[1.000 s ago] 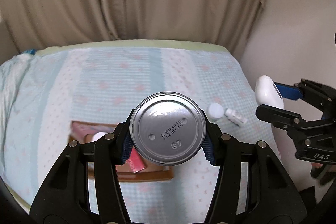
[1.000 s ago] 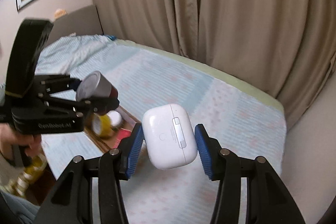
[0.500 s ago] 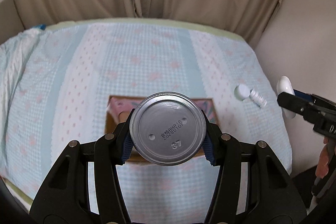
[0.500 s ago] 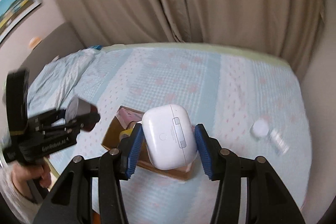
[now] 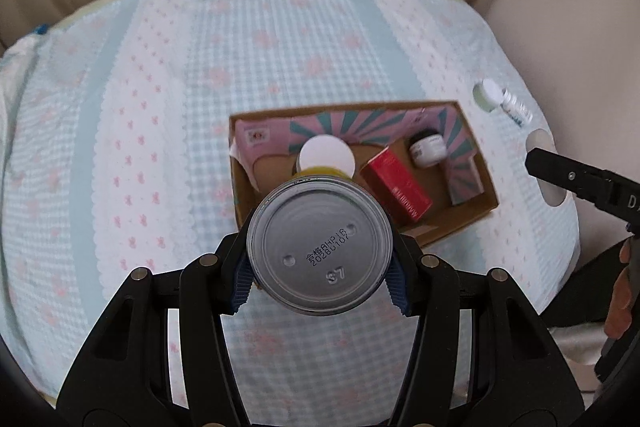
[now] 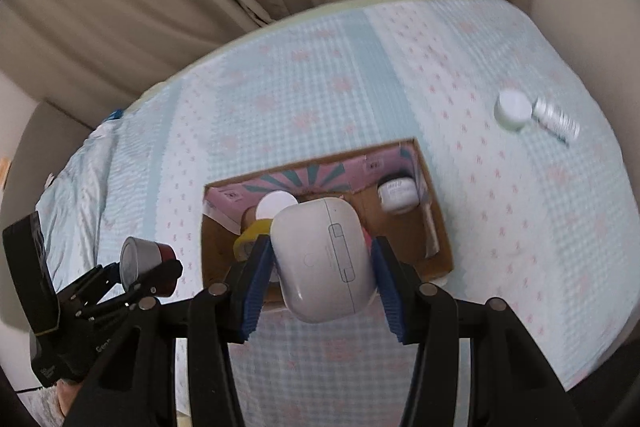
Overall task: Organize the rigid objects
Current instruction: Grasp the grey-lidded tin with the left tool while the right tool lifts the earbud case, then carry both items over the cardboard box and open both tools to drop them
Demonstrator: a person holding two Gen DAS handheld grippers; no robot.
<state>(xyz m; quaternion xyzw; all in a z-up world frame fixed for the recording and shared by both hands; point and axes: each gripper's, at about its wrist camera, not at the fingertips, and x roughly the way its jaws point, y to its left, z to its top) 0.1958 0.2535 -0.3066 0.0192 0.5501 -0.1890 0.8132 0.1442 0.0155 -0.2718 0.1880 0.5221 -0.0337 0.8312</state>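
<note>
The can (image 5: 319,245) in the left gripper (image 5: 319,273) hides the lower part of the yellow jar (image 5: 326,159) and one end of the red box (image 5: 396,187). In the right wrist view the earbud case (image 6: 325,259) covers most of the red box and the middle of the cardboard box (image 6: 438,227). The small bottle (image 6: 556,117) on the bed (image 6: 320,87) is blurred, its label unreadable. A hand (image 5: 620,301) is cut off by the left view's right edge.

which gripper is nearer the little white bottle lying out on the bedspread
Right. The right gripper, holding the earbuds case, sits on the side of the cardboard box where the white bottle lies. The left gripper, clamping a can, is on the box's far side.
</note>
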